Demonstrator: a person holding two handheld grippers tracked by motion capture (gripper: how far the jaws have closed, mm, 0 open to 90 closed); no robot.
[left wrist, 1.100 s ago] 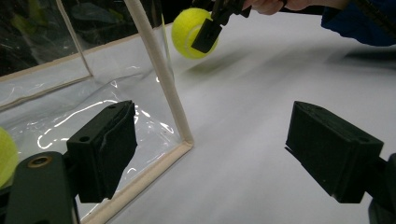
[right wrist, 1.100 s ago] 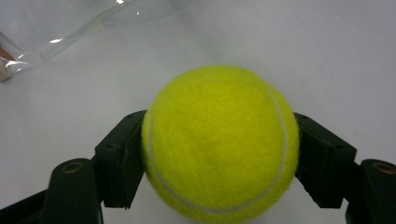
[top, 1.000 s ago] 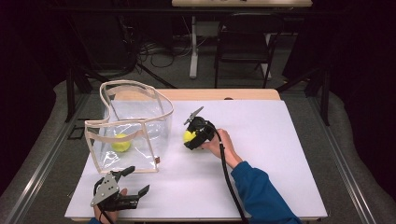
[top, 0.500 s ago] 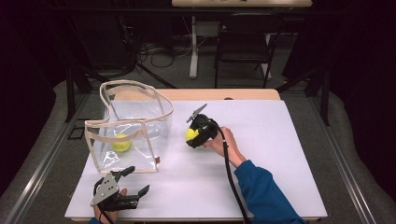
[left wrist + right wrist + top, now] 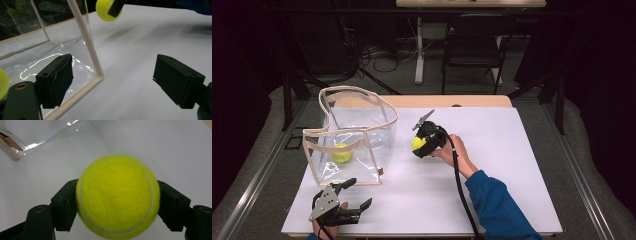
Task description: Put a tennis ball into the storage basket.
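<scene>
Here, right claw [image 5: 117,202] gripping unbranded tennis ball [image 5: 118,196], clear bag [image 5: 354,135] nearby

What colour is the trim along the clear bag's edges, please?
Cream or beige trim, clearest in the left gripper view.

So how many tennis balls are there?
2. One ball is clamped in the right gripper, held just right of the clear bag. The other ball lies inside that bag. None seem hidden, since the bag is see-through.
</scene>
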